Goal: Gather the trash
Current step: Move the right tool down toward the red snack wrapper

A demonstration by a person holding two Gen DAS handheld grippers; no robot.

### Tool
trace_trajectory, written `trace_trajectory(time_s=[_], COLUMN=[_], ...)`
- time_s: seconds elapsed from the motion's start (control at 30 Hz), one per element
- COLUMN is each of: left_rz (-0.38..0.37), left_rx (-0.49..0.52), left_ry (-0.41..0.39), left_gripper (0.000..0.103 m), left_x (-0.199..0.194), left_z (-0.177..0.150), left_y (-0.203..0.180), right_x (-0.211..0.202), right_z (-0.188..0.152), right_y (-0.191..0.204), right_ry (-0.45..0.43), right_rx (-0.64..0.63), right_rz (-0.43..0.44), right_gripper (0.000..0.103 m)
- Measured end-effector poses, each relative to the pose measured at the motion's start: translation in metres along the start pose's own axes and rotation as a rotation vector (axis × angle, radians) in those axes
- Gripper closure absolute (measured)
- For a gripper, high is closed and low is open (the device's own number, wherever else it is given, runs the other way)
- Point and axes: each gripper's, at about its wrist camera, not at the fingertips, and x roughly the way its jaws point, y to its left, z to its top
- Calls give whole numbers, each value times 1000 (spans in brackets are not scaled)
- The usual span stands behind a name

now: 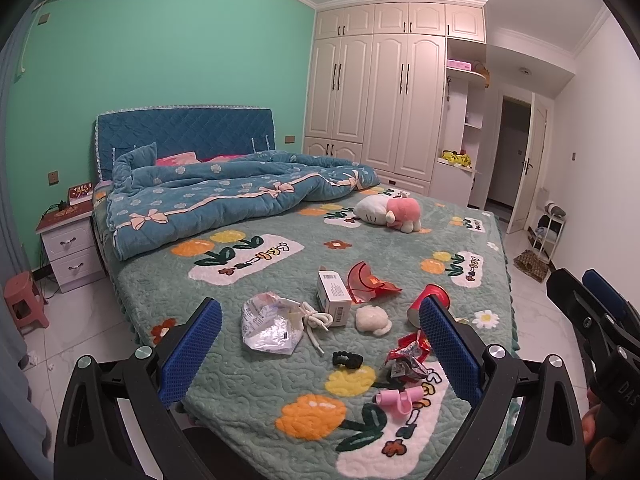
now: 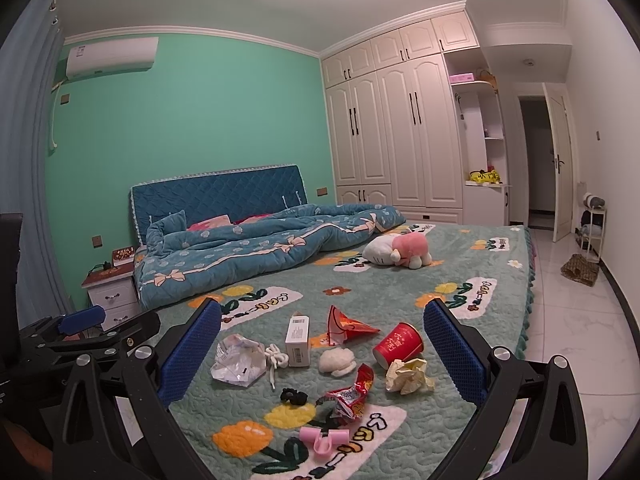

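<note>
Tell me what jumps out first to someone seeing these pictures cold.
A scatter of litter on the near end of the flowered green bedspread: a red paper cup on its side, a crumpled yellowish paper just in front of it, and a torn red snack wrapper. Farther back lie a pink and white plush toy and a rumpled blue quilt.

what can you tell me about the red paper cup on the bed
The red paper cup lies on its side on the green patterned bed cover, open mouth turned up and away toward the far side of the bed, base toward the camera. It is glossy red with light printed characters on the wall and a pale rim. It looks uncrushed. A crumpled yellowish paper ball sits right against its lower edge, and a white fluffy lump lies just to its left. Neither claw touches it.
</note>
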Motion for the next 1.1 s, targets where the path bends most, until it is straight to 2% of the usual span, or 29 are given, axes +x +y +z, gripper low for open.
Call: trace_trajectory(time_s=[0.23,0.47,0.63,0.97,1.1], left_rz=[4,-11,-32,-58,-52], left_rx=[27,53,57,63,50], left_ry=[-8,36,106,248,296], left_gripper=[6,6,5,5,6], left_x=[-7,-3,13,47,63], left_z=[-2,14,17,11,11], left_y=[-4,-13,-18,-23,-16], right_x=[-8,-8,-3,41,60], right_z=[11,11,8,-12,-19], right_y=[-3,-19,-24,-26,-27], right_ry=[-17,54,101,250,292], right_rx=[-33,16,-1,33,25], right_rz=[11,2,-21,30,13], right_gripper=[4,4,4,4,4])
